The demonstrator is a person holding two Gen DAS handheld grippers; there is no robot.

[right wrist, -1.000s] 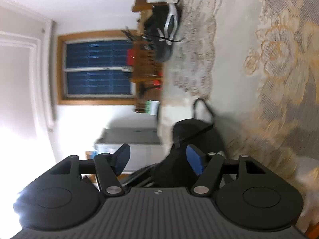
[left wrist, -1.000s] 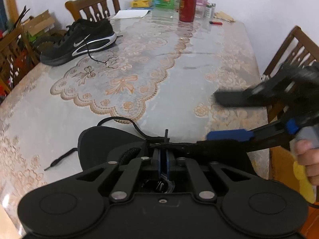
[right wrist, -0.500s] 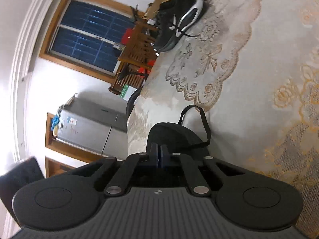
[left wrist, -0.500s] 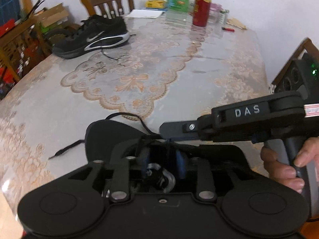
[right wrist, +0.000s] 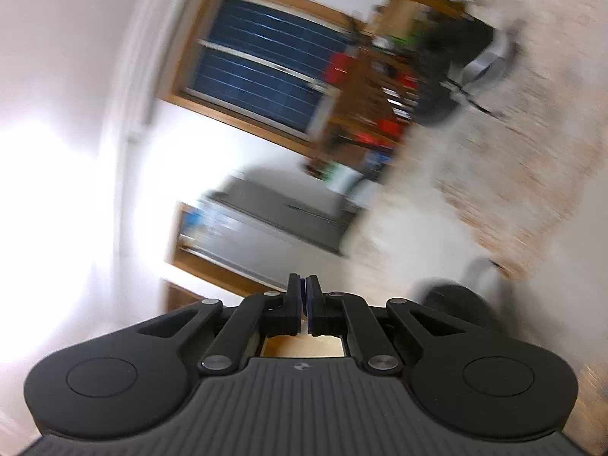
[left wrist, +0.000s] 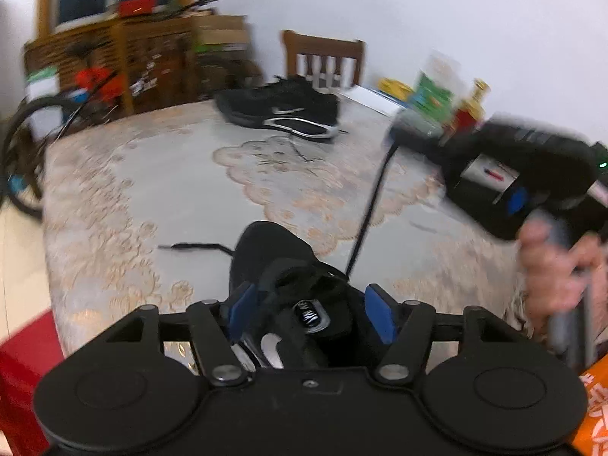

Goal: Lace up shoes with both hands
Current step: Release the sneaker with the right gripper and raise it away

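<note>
1. I hold a hand-held gripper in each hand over a tabletop [left wrist: 159, 174] covered with a cream lace cloth under clear plastic. The near black fabric sneaker [left wrist: 273, 254], the one being laced, lies just ahead of my left hand-held gripper [left wrist: 309, 313], toe pointing away from me.

2. The left hand-held gripper is released and its jaws are opening. Its blue pads [left wrist: 380, 317] stand either side of the sneaker's tongue and collar without pressing on them.

3. The right hand-held gripper [right wrist: 305, 304] is clenched, pads together. In the left wrist view a thin black shoelace [left wrist: 368, 205] runs taut from the sneaker's eyelets up to that gripper's tip, so I judge it is pinching the lace end. The right wrist view is too blurred to show the lace itself.

4. To do this step well, I judge the pull should follow the line of the lace until the slack is gone. The left gripper should steady the sneaker so it does not slide on the slick plastic.

5. The other lace end [left wrist: 193, 246] lies loose on the tabletop to the sneaker's left.

6. Further off sit a second black sneaker with a white swoosh [left wrist: 281, 108], a red bottle with a gold cap [left wrist: 469, 114], a green packet [left wrist: 433, 95] and a wooden chair [left wrist: 323, 57]. All are well apart from the work. The right hand [left wrist: 551, 273] and its gripper body cross the right side of the view and hide that part of the tabletop.
</note>
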